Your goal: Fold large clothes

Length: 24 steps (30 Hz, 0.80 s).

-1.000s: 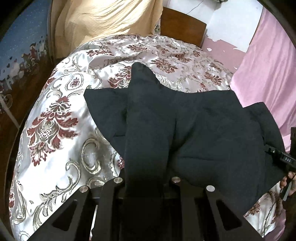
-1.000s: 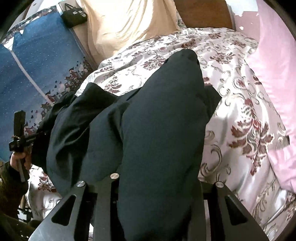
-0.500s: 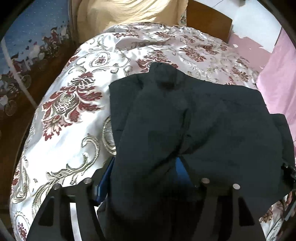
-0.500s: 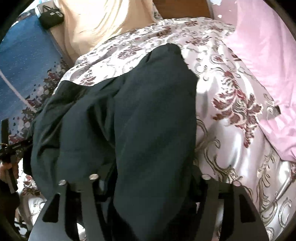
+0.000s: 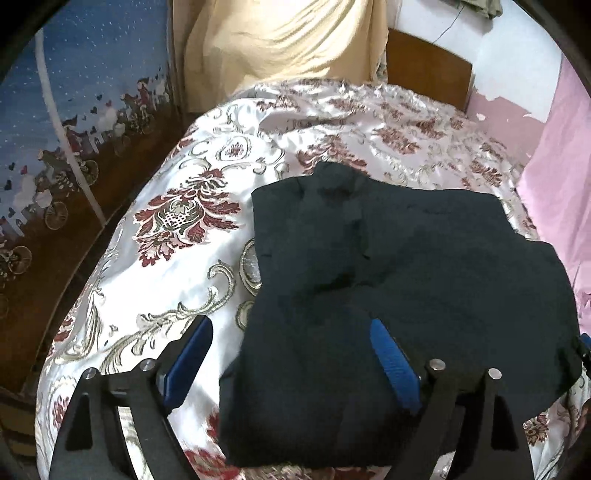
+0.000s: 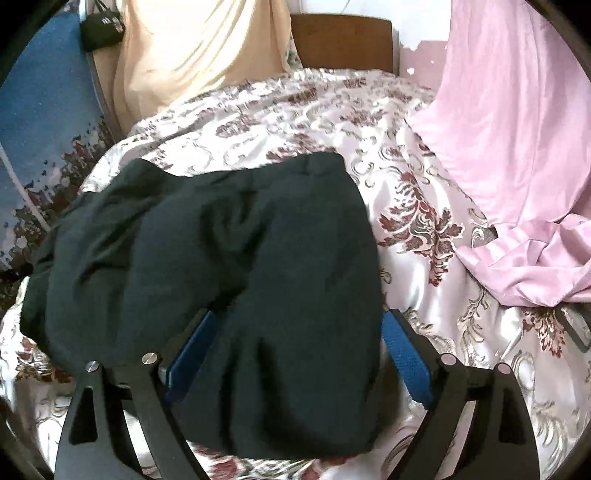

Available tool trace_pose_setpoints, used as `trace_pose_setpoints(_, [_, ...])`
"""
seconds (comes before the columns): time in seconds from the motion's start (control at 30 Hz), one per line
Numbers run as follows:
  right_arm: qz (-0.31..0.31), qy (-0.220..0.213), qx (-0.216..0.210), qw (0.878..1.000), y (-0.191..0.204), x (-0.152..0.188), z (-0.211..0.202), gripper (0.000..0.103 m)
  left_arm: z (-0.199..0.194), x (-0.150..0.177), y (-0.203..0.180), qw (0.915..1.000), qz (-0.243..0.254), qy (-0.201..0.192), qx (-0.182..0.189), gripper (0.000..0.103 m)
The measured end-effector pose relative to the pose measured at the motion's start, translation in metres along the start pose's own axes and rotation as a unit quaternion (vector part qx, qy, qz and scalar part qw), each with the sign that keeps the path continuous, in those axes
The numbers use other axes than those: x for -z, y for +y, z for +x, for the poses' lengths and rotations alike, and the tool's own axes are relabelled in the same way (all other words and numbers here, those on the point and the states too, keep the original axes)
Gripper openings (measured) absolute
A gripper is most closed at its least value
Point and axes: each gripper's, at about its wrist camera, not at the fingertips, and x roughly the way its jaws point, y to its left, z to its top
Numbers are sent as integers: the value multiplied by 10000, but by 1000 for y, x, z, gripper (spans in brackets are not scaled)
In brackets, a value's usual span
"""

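A dark navy garment (image 5: 406,280) lies folded over itself on the patterned satin bedspread (image 5: 177,243). It also shows in the right wrist view (image 6: 229,266). My left gripper (image 5: 291,339) is open, its blue pads spread wide, with the garment's near edge lying loose between them. My right gripper (image 6: 295,339) is open too, its blue pads on either side of the garment's near fold, not pinching it. The garment's underside is hidden.
A pink cloth (image 6: 517,155) lies along the bed's right side. A beige cloth (image 5: 280,40) hangs at the head, beside a wooden headboard (image 5: 428,74). A blue patterned wall (image 5: 74,110) runs along the left edge. A black bag (image 6: 101,27) hangs far left.
Both grippers opened and let go of the garment, which dropped onto the bed as a folded layer. Both grippers drew back toward the near edge.
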Motion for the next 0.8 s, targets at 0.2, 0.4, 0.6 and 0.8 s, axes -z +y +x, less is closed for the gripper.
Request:
trace_pose_setpoints(0.2, [133, -453, -105, 9988, 23, 21, -26, 90, -26, 20, -19, 9988, 138, -466, 33, 100])
trace_pose_setpoints(0.4, [83, -714, -31, 9974, 38, 42, -45, 91, -48, 40, -35, 9961, 202, -844, 183, 103])
trace_pose_setpoints(0.6, [67, -1120, 108, 9936, 48, 55, -68, 101, -60, 54, -40, 9932, 295, -1083, 292, 103])
trace_pose_setpoints(0.8, [52, -1425, 92, 9897, 57, 69, -86, 101, -76, 71, -44, 9881, 363, -1467, 300, 103])
